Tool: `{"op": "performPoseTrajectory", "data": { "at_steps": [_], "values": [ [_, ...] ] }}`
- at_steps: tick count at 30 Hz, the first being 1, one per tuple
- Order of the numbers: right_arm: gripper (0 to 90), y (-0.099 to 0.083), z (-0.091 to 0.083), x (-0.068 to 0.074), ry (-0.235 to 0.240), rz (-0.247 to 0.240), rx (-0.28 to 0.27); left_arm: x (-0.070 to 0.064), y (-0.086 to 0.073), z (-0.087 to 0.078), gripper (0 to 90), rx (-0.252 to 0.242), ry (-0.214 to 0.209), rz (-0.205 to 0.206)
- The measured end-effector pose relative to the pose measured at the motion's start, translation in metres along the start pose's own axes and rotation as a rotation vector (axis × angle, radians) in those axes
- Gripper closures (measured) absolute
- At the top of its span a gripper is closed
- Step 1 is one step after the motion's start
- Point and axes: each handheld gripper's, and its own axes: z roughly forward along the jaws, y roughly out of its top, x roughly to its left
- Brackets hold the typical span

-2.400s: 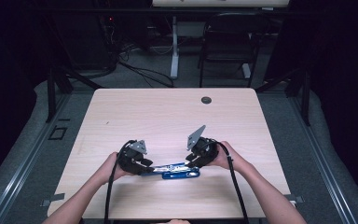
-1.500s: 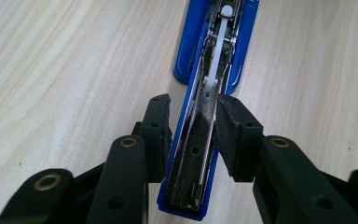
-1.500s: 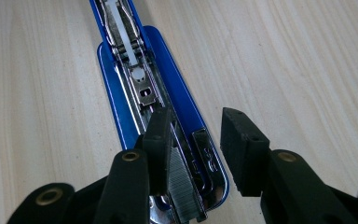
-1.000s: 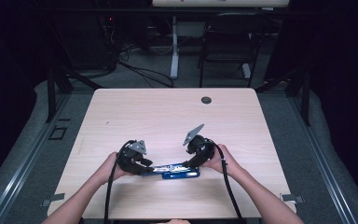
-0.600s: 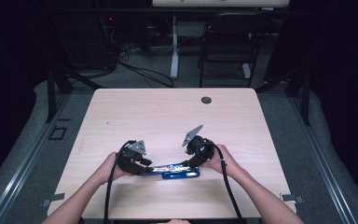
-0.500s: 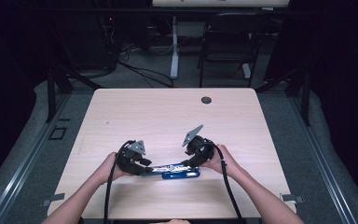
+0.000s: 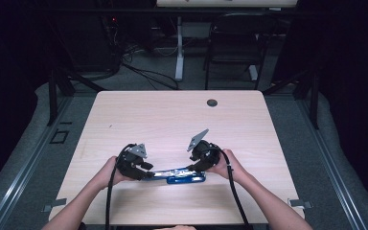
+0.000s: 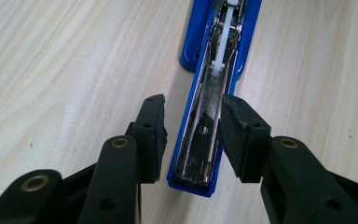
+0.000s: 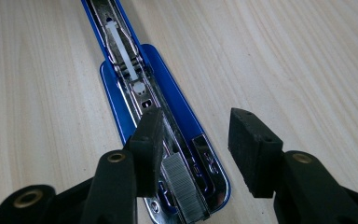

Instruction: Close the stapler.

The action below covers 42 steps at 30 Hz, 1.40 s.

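A blue stapler (image 7: 182, 176) lies swung open flat near the table's front edge. In the left gripper view its upper arm (image 8: 204, 126), with a bare metal channel, runs between the jaws of my left gripper (image 8: 191, 135). The right pad touches its side and the left pad stands a little off. My right gripper (image 9: 198, 140) is open over the other half (image 9: 168, 107). Its left jaw hangs above the metal magazine, where a strip of staples (image 9: 184, 191) lies at the near end. In the high view the left gripper (image 7: 148, 171) and right gripper (image 7: 194, 167) face each other across the stapler.
The light wooden table (image 7: 172, 120) has a small dark grommet (image 7: 212, 102) near its far edge. Behind the table stand a dark chair (image 7: 235, 48) and cables on the floor. Cables trail from both grippers toward the person.
The right gripper has shifted slightly left, closer over the stapler, since the oldest frame. The left gripper and the stapler have stayed where they were.
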Motion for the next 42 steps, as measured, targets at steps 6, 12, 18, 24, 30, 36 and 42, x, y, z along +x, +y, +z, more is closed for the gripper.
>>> {"op": "performPoseTrajectory", "data": {
  "at_steps": [6, 12, 18, 24, 30, 36, 42],
  "values": [
    [58.1, 0.0, 0.0, 0.002, -0.001, -0.007, 0.002, 0.001, -0.003, -0.003, 60.2, 0.001, 0.005, -0.012],
    [63.7, 0.002, 0.001, 0.004, 0.001, -0.011, -0.008, 0.0, -0.005, -0.004, 60.4, 0.004, 0.005, -0.018],
    [77.8, 0.011, 0.007, 0.015, 0.021, -0.03, -0.059, 0.001, -0.005, -0.004, 60.5, 0.005, 0.005, -0.017],
    [85.3, 0.025, 0.023, 0.032, 0.054, -0.064, -0.071, 0.001, -0.005, -0.004, 60.3, 0.006, 0.006, -0.017],
    [88.5, 0.026, 0.034, 0.035, 0.06, -0.062, -0.065, 0.001, -0.007, -0.006, 58.4, 0.01, -0.007, -0.011],
    [89.3, 0.025, 0.034, 0.034, 0.062, -0.057, -0.067, 0.0, -0.008, -0.004, 51.6, 0.048, -0.032, 0.002],
    [89.3, 0.025, 0.034, 0.034, 0.063, -0.055, -0.069, -0.001, -0.01, 0.005, 52.0, 0.101, -0.035, -0.008]
  ]
}}
